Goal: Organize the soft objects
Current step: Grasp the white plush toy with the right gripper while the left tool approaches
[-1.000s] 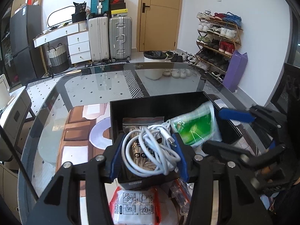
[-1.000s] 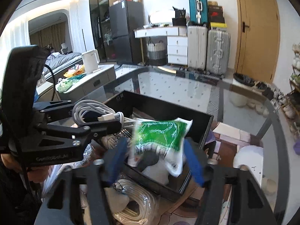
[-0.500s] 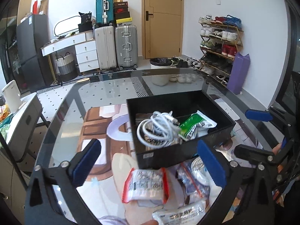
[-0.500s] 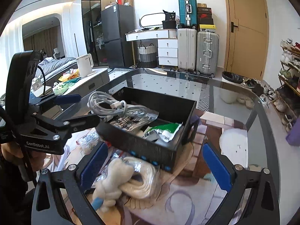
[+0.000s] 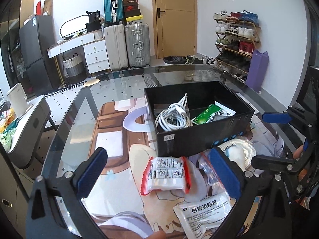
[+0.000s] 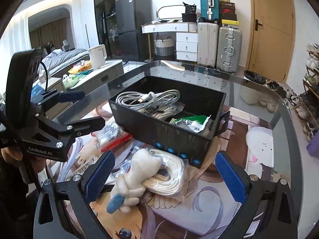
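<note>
A black box stands on the glass table and holds a coiled white cable and a green-and-white packet. My left gripper is open in front of the box, over a red-edged white pouch; a white sachet with black print lies nearer me. My right gripper is open too, above a white plush toy and a bagged cream rope coil. Nothing is between either pair of fingers.
The round glass table has a patterned mat under the glass. A clear bag and a silver-red pouch lie by the box. Beyond the table stand suitcases, a shoe rack and a side counter with a kettle.
Both grippers opened wide, letting go of the cable and the green packet, which now lie in the box. Both have drawn back from the box toward the near items.
</note>
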`<action>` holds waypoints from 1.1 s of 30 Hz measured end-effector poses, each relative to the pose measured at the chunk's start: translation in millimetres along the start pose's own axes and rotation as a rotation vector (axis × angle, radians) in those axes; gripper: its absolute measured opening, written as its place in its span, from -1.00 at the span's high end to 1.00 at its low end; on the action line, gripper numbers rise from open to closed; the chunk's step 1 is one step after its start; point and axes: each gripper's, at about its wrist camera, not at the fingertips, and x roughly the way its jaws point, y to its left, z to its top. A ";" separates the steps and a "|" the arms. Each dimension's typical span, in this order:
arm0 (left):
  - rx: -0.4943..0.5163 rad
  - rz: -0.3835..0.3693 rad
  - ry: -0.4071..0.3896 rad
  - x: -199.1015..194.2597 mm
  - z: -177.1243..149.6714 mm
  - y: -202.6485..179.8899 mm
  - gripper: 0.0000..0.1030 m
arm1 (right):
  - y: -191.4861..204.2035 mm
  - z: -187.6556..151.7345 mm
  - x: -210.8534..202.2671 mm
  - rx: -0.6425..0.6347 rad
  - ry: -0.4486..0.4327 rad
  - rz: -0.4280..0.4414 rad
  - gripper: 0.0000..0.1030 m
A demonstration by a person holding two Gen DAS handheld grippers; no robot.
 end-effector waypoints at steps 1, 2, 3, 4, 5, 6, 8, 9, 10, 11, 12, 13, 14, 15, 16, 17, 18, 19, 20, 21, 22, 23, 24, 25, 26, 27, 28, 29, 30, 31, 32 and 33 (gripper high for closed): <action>-0.001 -0.004 0.004 0.0 -1.1 -0.3 -1.00 | 1.5 -0.9 1.4 -0.003 0.006 0.003 -0.98; -0.004 -0.007 0.007 0.3 -1.7 -0.6 -1.00 | 3.1 -1.1 2.6 -0.005 0.011 0.005 -0.98; -0.008 -0.014 0.012 0.9 -2.4 -0.7 -1.00 | 5.2 -1.7 5.2 -0.004 0.017 0.005 -0.98; -0.006 -0.020 0.018 2.4 -3.0 -1.7 -1.00 | 6.8 -1.4 7.8 -0.003 0.024 0.005 -0.98; 0.000 -0.018 0.022 4.1 -3.6 -3.2 -1.00 | 8.4 -0.3 10.9 -0.004 0.031 0.006 -0.98; 0.005 -0.014 0.026 4.5 -4.3 -3.6 -1.00 | 11.8 -0.9 13.1 -0.012 0.037 0.009 -0.98; 0.012 -0.008 0.038 7.2 -6.0 -5.0 -1.00 | 14.7 -1.2 15.2 -0.028 0.044 0.018 -0.98; 0.010 -0.009 0.042 8.3 -6.4 -5.0 -1.00 | 16.2 -1.4 16.1 -0.033 0.049 0.021 -0.98; 0.008 -0.009 0.045 8.9 -6.9 -4.5 -1.00 | 16.2 -1.6 17.0 -0.034 0.052 0.023 -0.98; 0.006 -0.009 0.049 9.8 -7.4 -3.7 -1.00 | 16.9 -1.8 18.2 -0.034 0.055 0.023 -0.98; 0.006 -0.006 0.058 11.8 -8.8 -3.4 -1.00 | 17.4 -2.0 19.5 -0.034 0.058 0.022 -0.98; 0.007 -0.002 0.064 13.1 -9.4 -3.3 -1.00 | 18.1 -2.2 21.1 -0.036 0.063 0.020 -0.98; 0.007 0.000 0.068 14.4 -9.9 -3.0 -1.00 | 18.8 -2.6 22.8 -0.040 0.070 0.017 -0.98; 0.007 0.001 0.073 15.8 -10.9 -2.5 -1.00 | 19.8 -3.3 24.5 -0.045 0.076 0.012 -0.98; 0.006 -0.001 0.078 16.9 -11.3 -2.5 -1.00 | 22.1 -4.2 27.3 -0.052 0.081 0.006 -0.98; 0.007 -0.003 0.082 17.9 -11.5 -2.6 -1.00 | 23.1 -5.2 29.0 -0.061 0.090 -0.001 -0.98; 0.009 -0.004 0.083 18.2 -11.9 -2.6 -1.00 | 22.8 -5.4 30.2 -0.068 0.094 -0.005 -0.98; 0.011 -0.004 0.084 18.3 -12.1 -3.0 -1.00 | 23.3 -6.1 31.3 -0.074 0.097 -0.007 -0.98; 0.015 -0.005 0.086 18.5 -12.3 -3.5 -1.00 | 23.1 -7.0 32.2 -0.077 0.104 -0.007 -0.98; 0.016 -0.005 0.086 18.8 -12.6 -3.8 -1.00 | 23.4 -7.5 33.6 -0.081 0.109 -0.004 -0.98; 0.018 -0.005 0.088 19.2 -12.7 -4.1 -1.00 | 23.5 -8.2 33.4 -0.083 0.109 -0.001 -0.98; 0.020 -0.004 0.089 19.6 -12.7 -4.2 -1.00 | 23.7 -8.7 33.5 -0.084 0.110 0.000 -0.98; 0.020 -0.004 0.090 20.0 -13.0 -4.1 -1.00 | 24.1 -8.9 34.4 -0.089 0.111 -0.002 -0.98; 0.020 -0.004 0.092 20.6 -12.9 -3.8 -1.00 | 25.4 -10.0 34.3 -0.092 0.113 -0.003 -0.98; 0.019 -0.003 0.094 21.1 -12.7 -3.7 -1.00 | 26.0 -10.5 34.5 -0.097 0.118 -0.001 -0.98; 0.018 -0.003 0.095 21.3 -12.9 -3.2 -1.00 | 27.0 -11.1 34.9 -0.104 0.125 0.003 -0.98; 0.017 -0.002 0.096 21.3 -12.7 -2.7 -1.00 | 28.4 -12.1 35.2 -0.113 0.131 0.003 -0.98; 0.016 -0.003 0.095 21.1 -12.7 -2.4 -1.00 | 28.5 -12.0 35.3 -0.117 0.136 -0.003 -0.98; 0.016 -0.003 0.095 21.0 -12.4 -2.0 -1.00 | 28.4 -11.9 35.0 -0.118 0.138 -0.007 -0.98; 0.015 -0.003 0.095 21.0 -12.6 -1.9 -1.00 | 29.1 -11.7 34.4 -0.118 0.139 -0.004 -0.97; 0.015 -0.003 0.094 21.0 -12.7 -1.9 -1.00 | 29.8 -11.8 33.6 -0.123 0.139 0.002 -0.97; 0.015 -0.003 0.096 21.2 -12.5 -1.6 -1.00 | 30.7 -11.8 33.2 -0.128 0.136 0.005 -0.97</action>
